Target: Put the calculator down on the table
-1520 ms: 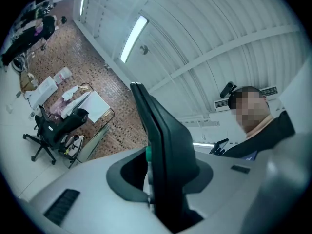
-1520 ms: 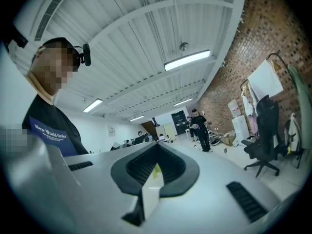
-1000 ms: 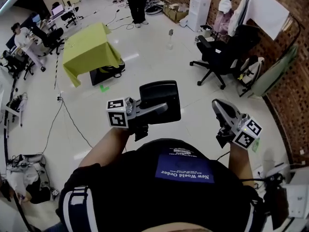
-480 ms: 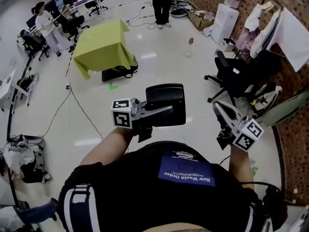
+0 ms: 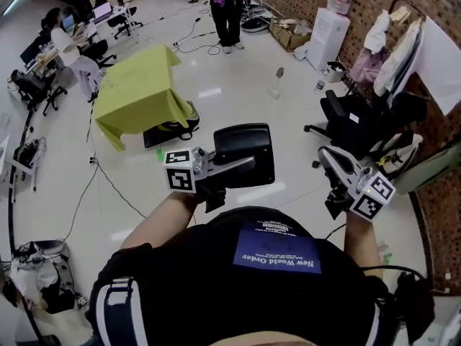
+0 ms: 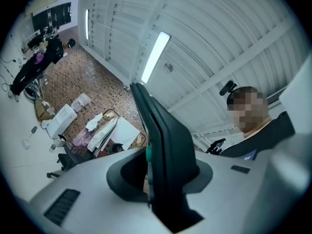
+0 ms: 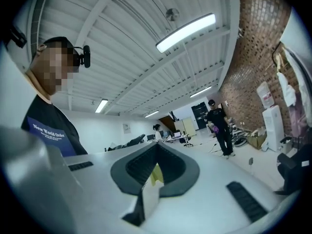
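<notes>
The calculator sits edge-on between the jaws of the left gripper, so its keys and display cannot be seen, and its lower end is buried in the grip. Far beyond that gripper, the yellow-draped worktop half hides a dark bag.

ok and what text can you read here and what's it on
"New World Order": white print on the blue rectangular patch on the person's black shirt.
Small white line above that patch: too small to read.
Square black-and-white markers: patterns only, no words.
Flat black calculator: no readable print.
</notes>
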A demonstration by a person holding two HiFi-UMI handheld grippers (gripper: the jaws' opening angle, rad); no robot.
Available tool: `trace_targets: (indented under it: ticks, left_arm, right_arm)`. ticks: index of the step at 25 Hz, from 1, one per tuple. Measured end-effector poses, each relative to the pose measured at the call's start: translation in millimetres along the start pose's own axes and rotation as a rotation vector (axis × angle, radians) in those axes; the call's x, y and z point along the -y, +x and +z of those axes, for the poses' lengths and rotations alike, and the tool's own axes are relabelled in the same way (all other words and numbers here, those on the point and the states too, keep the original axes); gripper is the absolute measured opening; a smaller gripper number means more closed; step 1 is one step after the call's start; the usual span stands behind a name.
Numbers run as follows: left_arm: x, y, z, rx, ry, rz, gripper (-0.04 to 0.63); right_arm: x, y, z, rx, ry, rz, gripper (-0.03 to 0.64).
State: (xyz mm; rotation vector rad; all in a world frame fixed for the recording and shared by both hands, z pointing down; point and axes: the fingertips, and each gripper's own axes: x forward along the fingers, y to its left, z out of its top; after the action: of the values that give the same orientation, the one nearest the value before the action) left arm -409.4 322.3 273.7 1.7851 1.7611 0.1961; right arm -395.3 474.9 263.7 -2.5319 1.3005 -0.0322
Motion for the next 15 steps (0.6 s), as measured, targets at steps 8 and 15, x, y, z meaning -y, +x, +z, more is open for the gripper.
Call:
trace_targets:
  ticks: [8,15]
  left_arm:
    - [-91.5,-12.4,55.6,-0.009,-0.025,-0.019,0.130]
    - [-183.4,39.1,79.4,0.009,-0.003,0.034,0.130]
  right_arm:
    - [61.6,75.9,-8.4,-0.035,0.012,-0.020,-0.014]
    - [177.3,100.2,9.9,-0.035,0.034,0.043,-0.014]
